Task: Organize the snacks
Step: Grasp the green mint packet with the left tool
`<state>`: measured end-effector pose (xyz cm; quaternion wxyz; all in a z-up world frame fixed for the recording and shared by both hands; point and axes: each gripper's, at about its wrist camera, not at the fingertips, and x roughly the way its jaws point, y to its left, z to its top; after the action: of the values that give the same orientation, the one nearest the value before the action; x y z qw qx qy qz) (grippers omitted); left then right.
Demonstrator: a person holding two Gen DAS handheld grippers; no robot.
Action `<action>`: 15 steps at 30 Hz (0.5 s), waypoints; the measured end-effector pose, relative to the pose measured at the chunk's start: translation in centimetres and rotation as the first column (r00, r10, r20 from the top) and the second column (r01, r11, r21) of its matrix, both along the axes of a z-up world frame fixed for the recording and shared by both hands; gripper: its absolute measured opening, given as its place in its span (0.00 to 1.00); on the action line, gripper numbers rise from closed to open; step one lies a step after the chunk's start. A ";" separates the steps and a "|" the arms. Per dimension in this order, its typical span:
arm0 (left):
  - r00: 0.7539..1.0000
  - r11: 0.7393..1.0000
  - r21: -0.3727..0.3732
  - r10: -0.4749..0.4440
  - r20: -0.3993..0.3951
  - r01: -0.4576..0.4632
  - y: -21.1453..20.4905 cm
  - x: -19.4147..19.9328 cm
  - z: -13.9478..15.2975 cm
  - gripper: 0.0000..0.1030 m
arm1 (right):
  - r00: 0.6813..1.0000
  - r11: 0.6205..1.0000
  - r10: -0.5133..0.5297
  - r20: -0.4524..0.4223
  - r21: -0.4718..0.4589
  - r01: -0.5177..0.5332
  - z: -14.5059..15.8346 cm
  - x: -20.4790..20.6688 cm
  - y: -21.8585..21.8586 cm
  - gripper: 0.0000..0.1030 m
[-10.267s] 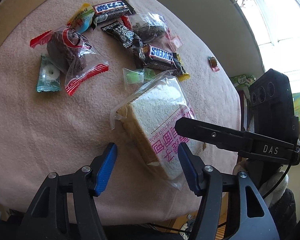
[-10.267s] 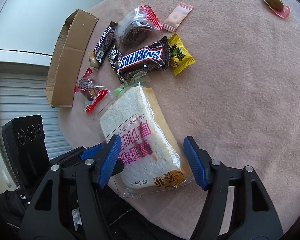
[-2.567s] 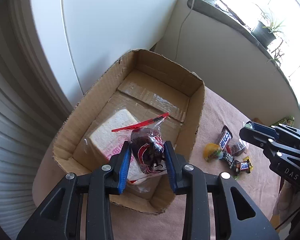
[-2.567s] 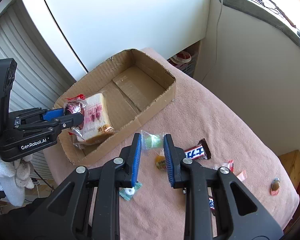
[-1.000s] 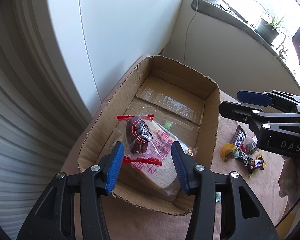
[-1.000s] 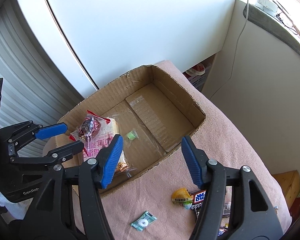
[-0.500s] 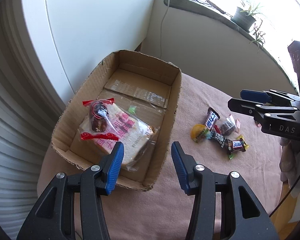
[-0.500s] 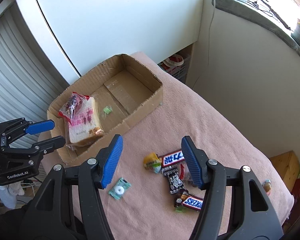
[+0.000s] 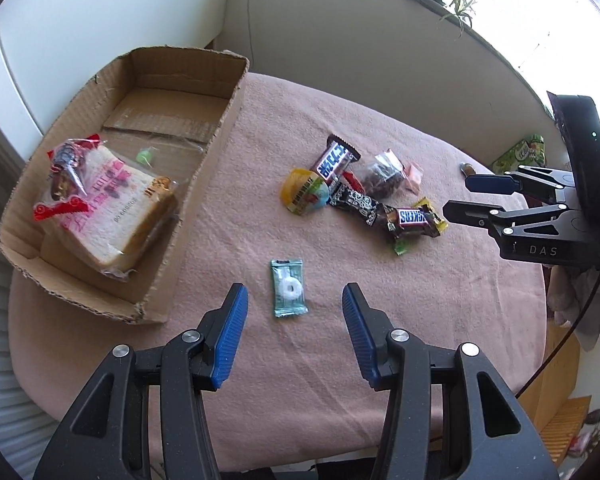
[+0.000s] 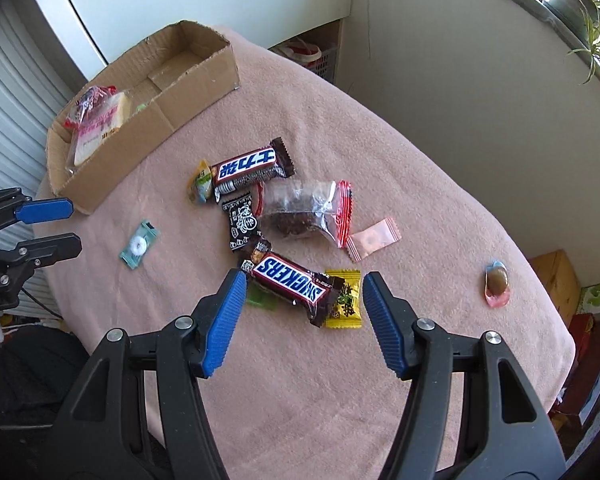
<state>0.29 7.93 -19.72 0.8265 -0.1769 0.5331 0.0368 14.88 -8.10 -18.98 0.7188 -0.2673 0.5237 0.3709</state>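
Note:
A cardboard box [image 9: 220, 128] [image 10: 204, 76] holds a bagged bread slice [image 9: 116, 216] with a red-ended cake packet [image 9: 64, 172] on it and a small green candy [image 9: 145, 156]. My left gripper [image 9: 294, 300] is open and empty, just above a teal mint packet [image 9: 287, 288] [image 10: 139, 245]. My right gripper [image 10: 302, 280] is open and empty over a Snickers bar [image 10: 290, 280] [image 9: 414, 218] and a yellow candy [image 10: 346, 300]. A second chocolate bar [image 10: 248, 170], a black packet [image 10: 242, 224] and a clear cake packet [image 10: 304, 210] lie in the pile.
The round table wears a pink cloth [image 9: 340, 380] [image 10: 420, 184]. A pink sachet [image 10: 374, 238] and a brown jelly cup [image 10: 497, 280] lie to the right. A yellow jelly cup [image 9: 302, 192] sits by the pile. White wall and a window sill stand behind.
Both grippers have released their snacks into the box, drawn back from it and come down over the loose snacks on the cloth. The cake packet now rests on the bread.

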 end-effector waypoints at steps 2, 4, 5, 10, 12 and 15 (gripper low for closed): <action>1.000 1.000 -0.011 0.002 -0.022 -0.002 -0.7 0.1 -1.0 0.47 | 0.999 1.000 0.028 -0.018 -0.006 -0.028 -0.4 0.1 -0.3 0.62; 0.999 1.000 -0.027 0.009 -0.041 -0.010 -1.0 0.3 -1.8 0.47 | 0.998 0.998 0.059 -0.028 -0.016 -0.060 -1.1 0.1 0.1 0.62; 0.999 0.999 -0.031 0.010 -0.049 -0.012 -1.2 0.3 -2.2 0.47 | 0.996 0.997 0.076 -0.036 -0.019 -0.077 -1.4 0.2 0.3 0.62; 0.997 0.998 -0.035 0.041 -0.072 -0.044 -1.5 0.3 -3.9 0.47 | 0.983 0.983 0.177 -0.050 -0.048 -0.180 -3.2 0.0 1.4 0.62; 0.995 0.997 -0.038 0.066 -0.073 -0.069 -1.3 0.3 -4.3 0.47 | 0.972 0.971 0.228 -0.052 -0.068 -0.231 -3.9 -0.1 1.9 0.62; 0.992 0.994 -0.033 0.103 -0.072 -0.105 -0.8 0.4 -4.8 0.46 | 0.955 0.951 0.293 -0.056 -0.092 -0.297 -4.8 -0.2 2.4 0.62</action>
<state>0.67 7.15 -24.53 0.8009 -0.2181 0.5524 0.0762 14.68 -5.70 -23.76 0.6302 -0.3702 0.5105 0.4529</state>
